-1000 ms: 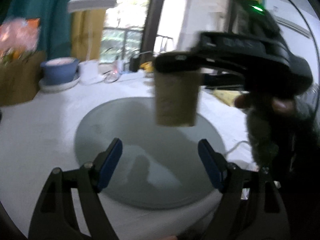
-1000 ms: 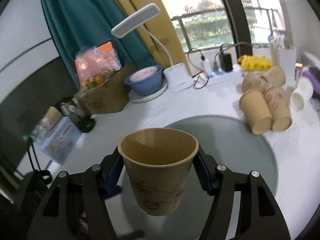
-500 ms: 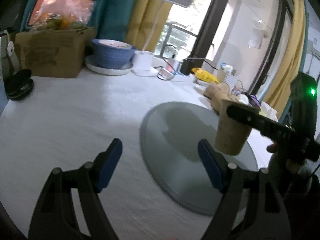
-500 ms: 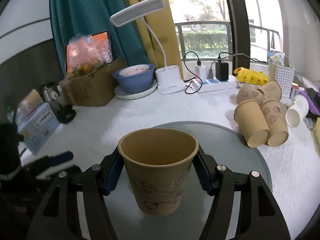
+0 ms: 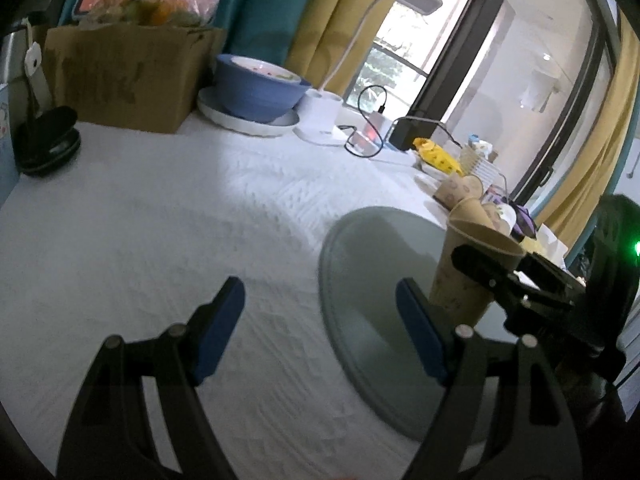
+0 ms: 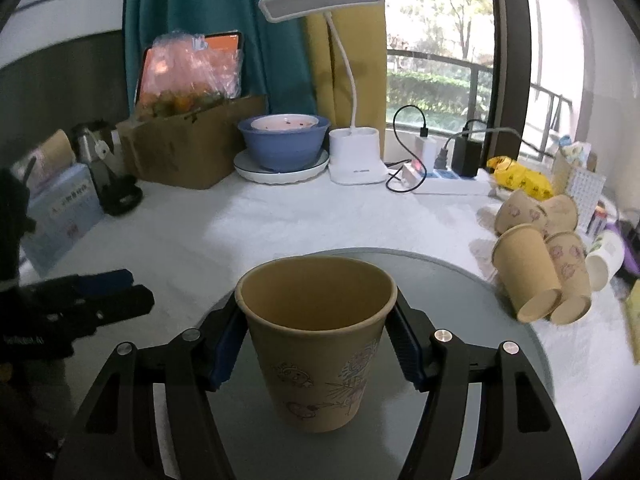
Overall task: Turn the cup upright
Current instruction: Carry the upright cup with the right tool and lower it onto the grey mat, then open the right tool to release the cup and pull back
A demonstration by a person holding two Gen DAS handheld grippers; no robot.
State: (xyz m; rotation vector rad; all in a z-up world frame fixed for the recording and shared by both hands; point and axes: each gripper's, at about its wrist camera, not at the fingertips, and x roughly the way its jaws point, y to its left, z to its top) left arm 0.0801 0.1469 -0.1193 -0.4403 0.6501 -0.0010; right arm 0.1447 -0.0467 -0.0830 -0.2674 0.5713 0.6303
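Since a moment ago the left gripper (image 5: pixel 320 326) has swung away to the left of the grey round mat (image 6: pixel 500 300), so the mat now sits off to the right of its view, while the cup (image 6: pixel 316 344) has stayed gripped and mouth-up over the mat. The right gripper (image 6: pixel 316 340) has its jaws clamped on the cup just below the rim, one blue pad on each side. The cup stands upright, its open mouth facing up and its printed drawings toward the camera. From the left wrist view the same cup (image 5: pixel 464 276) shows at the right part of the mat, its base low over it; whether it touches the mat I cannot tell. The left gripper's jaws are wide apart with nothing between them, hovering over the white tablecloth (image 5: pixel 160 232) left of the mat.

Right of the mat lies a heap of paper cups (image 6: pixel 540 264) on their sides, just off its edge. Behind the mat, well apart from it, stand a white desk lamp (image 6: pixel 354 152), a blue bowl (image 6: pixel 282 146) on a white plate, and a cardboard box (image 6: pixel 188 148) with a bag of fruit on top. A power strip (image 6: pixel 436 180) with plugged-in chargers lies to the right of the lamp.
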